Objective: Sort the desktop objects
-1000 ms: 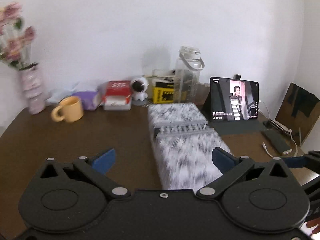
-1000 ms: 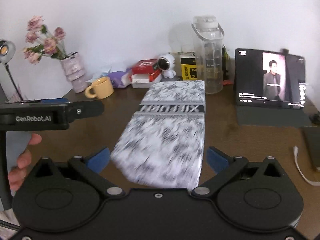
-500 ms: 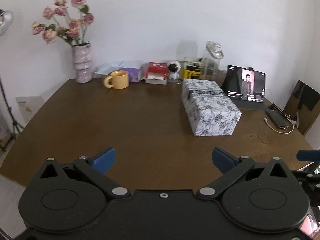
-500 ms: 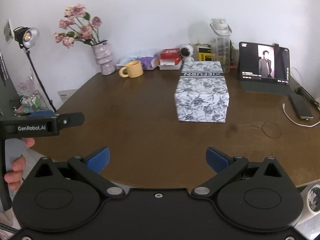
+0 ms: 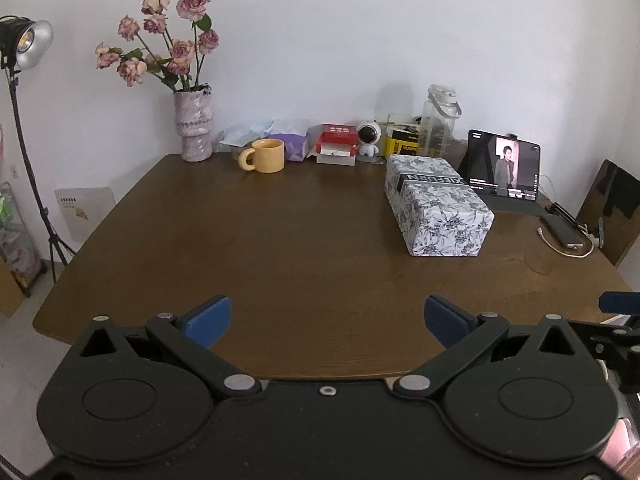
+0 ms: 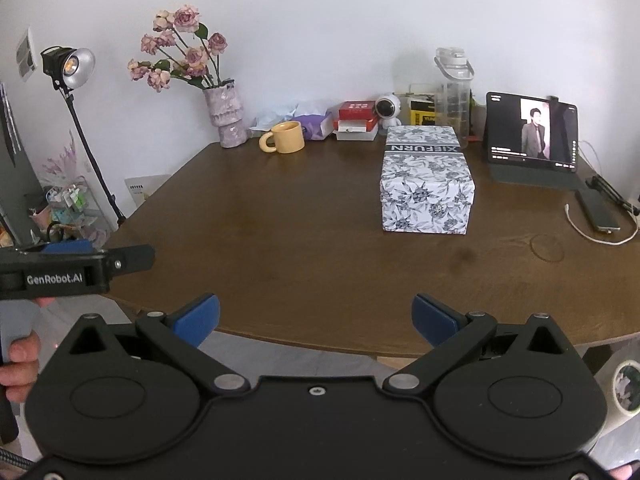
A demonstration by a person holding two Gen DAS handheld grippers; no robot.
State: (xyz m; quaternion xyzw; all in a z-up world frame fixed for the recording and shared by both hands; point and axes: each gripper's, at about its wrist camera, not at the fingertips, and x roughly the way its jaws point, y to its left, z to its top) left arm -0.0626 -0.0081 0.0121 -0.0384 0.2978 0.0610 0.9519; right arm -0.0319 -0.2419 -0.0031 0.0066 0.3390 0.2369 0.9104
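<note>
A floral-patterned box (image 5: 438, 206) (image 6: 426, 182) lies on the brown table (image 5: 280, 240) (image 6: 300, 220), right of centre. Along the back wall stand a yellow mug (image 5: 266, 155) (image 6: 285, 137), a red box (image 5: 338, 144), a small white astronaut figure (image 5: 369, 137) and a clear water bottle (image 5: 440, 120). My left gripper (image 5: 327, 318) is open and empty at the table's near edge. My right gripper (image 6: 315, 319) is open too, holding nothing, just off the near edge. The left gripper's body (image 6: 76, 266) shows at the left of the right wrist view, held by a hand.
A vase of pink flowers (image 5: 196, 120) stands at the back left. A tablet (image 5: 504, 166) plays video at the back right, with a phone and white cable (image 5: 562, 232) beside it. A lamp on a stand (image 5: 24, 44) is left of the table.
Both grippers have pulled back from close over the floral box to the table's near edge. The box stays on the table and both grippers remain open.
</note>
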